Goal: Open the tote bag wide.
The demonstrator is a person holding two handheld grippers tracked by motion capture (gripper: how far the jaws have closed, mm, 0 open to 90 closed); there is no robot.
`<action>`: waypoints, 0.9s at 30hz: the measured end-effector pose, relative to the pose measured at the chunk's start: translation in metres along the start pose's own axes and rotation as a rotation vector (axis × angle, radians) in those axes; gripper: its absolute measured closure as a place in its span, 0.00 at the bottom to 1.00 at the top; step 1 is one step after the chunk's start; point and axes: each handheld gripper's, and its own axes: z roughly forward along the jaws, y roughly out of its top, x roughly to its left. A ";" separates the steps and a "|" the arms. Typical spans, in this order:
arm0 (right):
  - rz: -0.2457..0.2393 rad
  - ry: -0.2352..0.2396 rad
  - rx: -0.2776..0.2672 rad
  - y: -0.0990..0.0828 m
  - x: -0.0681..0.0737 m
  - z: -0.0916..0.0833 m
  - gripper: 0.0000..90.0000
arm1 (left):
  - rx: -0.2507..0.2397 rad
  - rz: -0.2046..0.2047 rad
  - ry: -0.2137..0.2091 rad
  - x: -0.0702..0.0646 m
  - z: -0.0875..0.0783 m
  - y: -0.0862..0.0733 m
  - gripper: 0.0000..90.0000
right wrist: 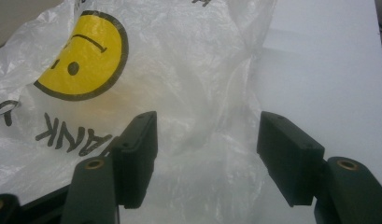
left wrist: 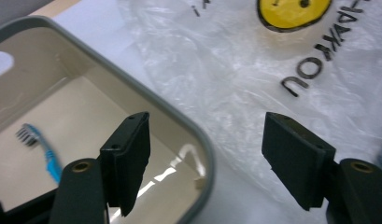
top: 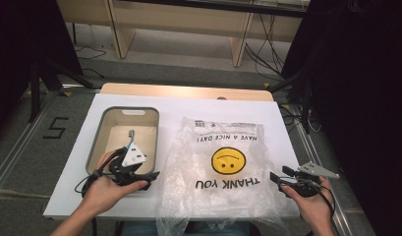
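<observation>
A clear plastic bag [top: 223, 167] with a yellow smiley face and "THANK YOU" print lies flat on the white table [top: 282, 123], its near end hanging over the front edge. Left of it stands a grey-rimmed beige bin [top: 98, 135] holding a blue toothbrush [left wrist: 41, 149]. My left gripper [top: 152, 177] hovers at the bin's near right corner, jaws open, pointing toward the bag [left wrist: 254, 70]. My right gripper [top: 278, 176] sits at the bag's right edge, jaws open over the crinkled plastic [right wrist: 193, 93], with nothing between them.
The toothbrush [top: 130, 135] lies in the bin's far half. Bare white table shows right of the bag [right wrist: 328, 70] and beyond it. A wooden strip [top: 188, 91] borders the far edge; floor, cables and dark curtains surround the table.
</observation>
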 end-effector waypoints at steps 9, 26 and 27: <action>0.021 -0.018 0.049 -0.003 -0.003 0.001 0.42 | 0.088 0.046 -0.086 -0.042 0.012 -0.004 0.39; 0.032 -0.025 0.106 -0.006 -0.003 0.007 0.41 | 0.309 -0.006 -0.041 -0.062 0.059 -0.031 0.39; 0.032 -0.025 0.106 -0.006 -0.003 0.007 0.41 | 0.315 -0.014 -0.038 -0.062 0.061 -0.032 0.39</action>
